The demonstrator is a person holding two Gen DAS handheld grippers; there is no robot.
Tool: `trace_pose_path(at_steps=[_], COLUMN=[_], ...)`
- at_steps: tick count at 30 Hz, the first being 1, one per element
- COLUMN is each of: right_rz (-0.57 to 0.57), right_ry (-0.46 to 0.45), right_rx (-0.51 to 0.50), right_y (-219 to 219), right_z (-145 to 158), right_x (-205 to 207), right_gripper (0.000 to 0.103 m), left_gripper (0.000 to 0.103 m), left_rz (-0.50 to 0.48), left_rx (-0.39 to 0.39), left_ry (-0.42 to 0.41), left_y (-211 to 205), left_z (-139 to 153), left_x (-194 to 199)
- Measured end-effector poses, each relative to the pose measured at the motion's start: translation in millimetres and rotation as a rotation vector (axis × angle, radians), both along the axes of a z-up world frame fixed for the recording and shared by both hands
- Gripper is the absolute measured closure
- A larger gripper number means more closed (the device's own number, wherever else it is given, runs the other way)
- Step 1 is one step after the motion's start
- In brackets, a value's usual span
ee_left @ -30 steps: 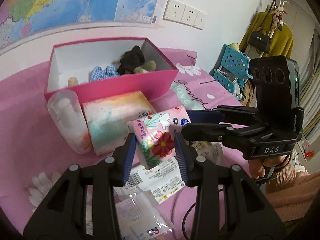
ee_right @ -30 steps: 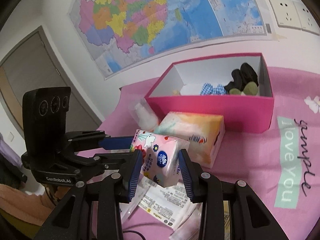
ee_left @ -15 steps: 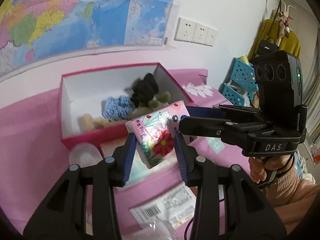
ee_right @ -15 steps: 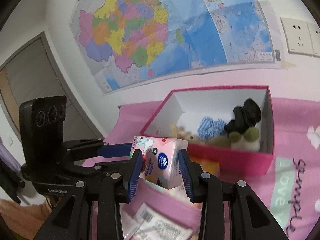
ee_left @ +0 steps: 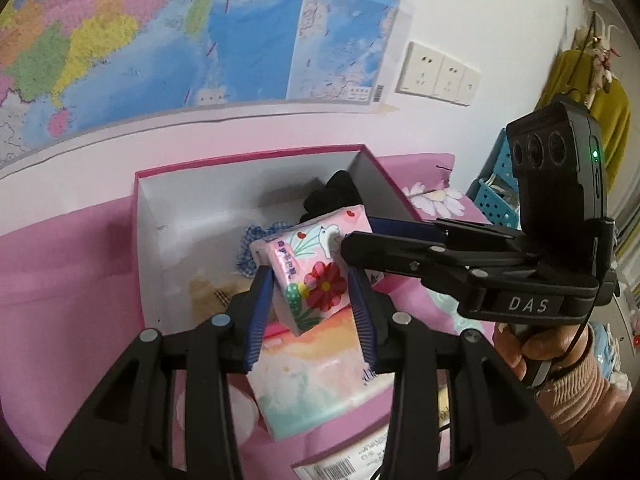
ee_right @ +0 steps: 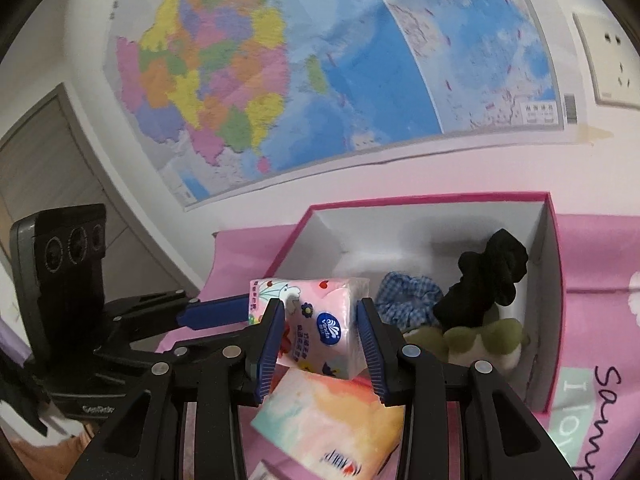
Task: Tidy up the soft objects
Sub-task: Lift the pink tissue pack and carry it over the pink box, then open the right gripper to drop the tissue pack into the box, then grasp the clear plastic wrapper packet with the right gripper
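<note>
Both the left gripper (ee_left: 310, 280) and the right gripper (ee_right: 320, 332) clamped one floral tissue pack (ee_left: 316, 268), held above the pink box's (ee_left: 256, 158) near rim. Only the right view showed the green plush (ee_right: 484, 340) inside; the left showed a hand (ee_left: 532, 348).
</note>
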State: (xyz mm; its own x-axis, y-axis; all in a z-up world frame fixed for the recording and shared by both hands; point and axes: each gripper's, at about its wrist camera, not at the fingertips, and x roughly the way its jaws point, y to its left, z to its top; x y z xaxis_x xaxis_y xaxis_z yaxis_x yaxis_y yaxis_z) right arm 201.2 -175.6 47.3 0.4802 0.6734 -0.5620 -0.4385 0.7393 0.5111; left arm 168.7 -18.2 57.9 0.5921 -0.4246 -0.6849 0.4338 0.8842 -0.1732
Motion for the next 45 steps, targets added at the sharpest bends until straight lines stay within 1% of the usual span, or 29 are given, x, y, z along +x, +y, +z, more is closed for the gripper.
trace_pose_path(at_steps=[7,13,17,20,24,30,31,35,37,40,43,45], right_rz=[-0.025,-0.032,-0.066,-0.068,-0.056,-0.018,-0.013,-0.001,-0.008,-0.027,-0.057,-0.09], right_ry=[0.044,0.085,0.091,0.078,0.052,0.023,0.018,0.0,0.002,0.026,0.091,0.143], right_rx=[-0.022,-0.047,-0.061,-0.059,-0.056,-0.018,-0.009,0.004,0.002,-0.015,-0.034,-0.043], right_y=[2,5,1,-4,-11,-28,-32,-48,-59,-74,-93,-107], right_z=[-17,-32,-35,-30,-20,-5,-2,7,6,-4,-26,-44], right_x=[18,29,29,23,8,-28,-37,-72,-91,-119,-143,-158], right_gripper=[0.065,0.065,0.065,0.065,0.064,0.063,0.063,0.058,0.056,0.053,0.051,0.046], left_gripper=[0.062,0.062,0.062,0.062,0.062,0.062,0.062,0.058,0.058,0.058,0.058,0.058], left_rz=[0.03,0.06,0.102,0.115,0.101,0.03,0.006,-0.069,-0.115,-0.185,-0.259,-0.297], left_rx=[0.021,0.036,0.046,0.048,0.041,0.005,-0.006,-0.021,-0.013,-0.006,0.012,0.042], left_ry=[0.06,0.09,0.072,0.049,-0.004,-0.079,-0.088,-0.092,-0.079,-0.041,0.022,0.053], left_y=[-2,0,5,9,12,11,10,2,-7,-20,-37,-47], left_z=[-15,-23,-20,-16,-6,10,12,9,2,-14,-37,-51], left_x=[23,32,31,24,6,-33,-43,-71,-86,-106,-120,-129])
